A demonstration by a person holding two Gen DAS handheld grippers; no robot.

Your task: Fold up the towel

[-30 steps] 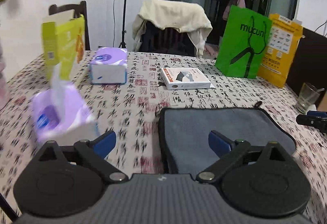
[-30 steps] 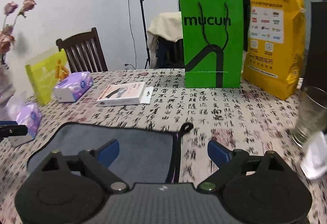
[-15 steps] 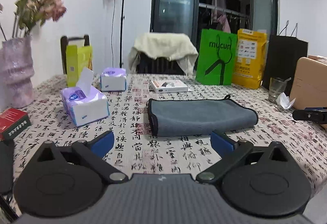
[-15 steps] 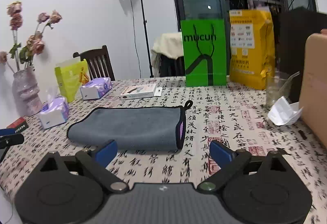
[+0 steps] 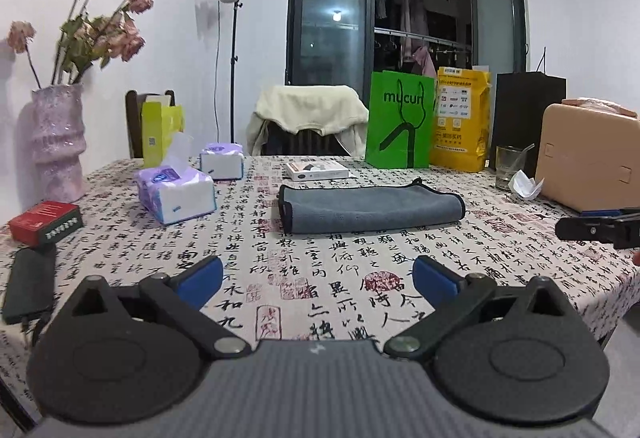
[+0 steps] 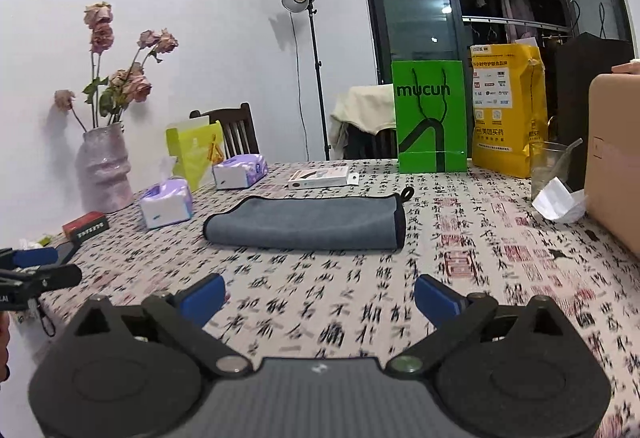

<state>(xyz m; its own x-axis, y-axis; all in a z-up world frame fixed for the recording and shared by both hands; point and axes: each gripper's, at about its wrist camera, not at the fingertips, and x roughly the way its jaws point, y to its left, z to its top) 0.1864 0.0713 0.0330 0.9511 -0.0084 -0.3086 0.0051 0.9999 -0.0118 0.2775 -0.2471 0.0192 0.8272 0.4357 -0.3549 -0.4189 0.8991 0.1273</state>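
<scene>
We carry two matching tools. Our left gripper (image 5: 316,280) has black link arms tipped with blue pads (image 5: 200,277), silver pivot screws at the joints, two round black discs with a raised inner ring, and a ribbed dark grey body bearing a small pale mark at its top centre. Our right gripper (image 6: 320,292) looks alike: blue fingertips (image 6: 436,300), black triangular brackets, silver screw heads, ribbed grey housing.
</scene>
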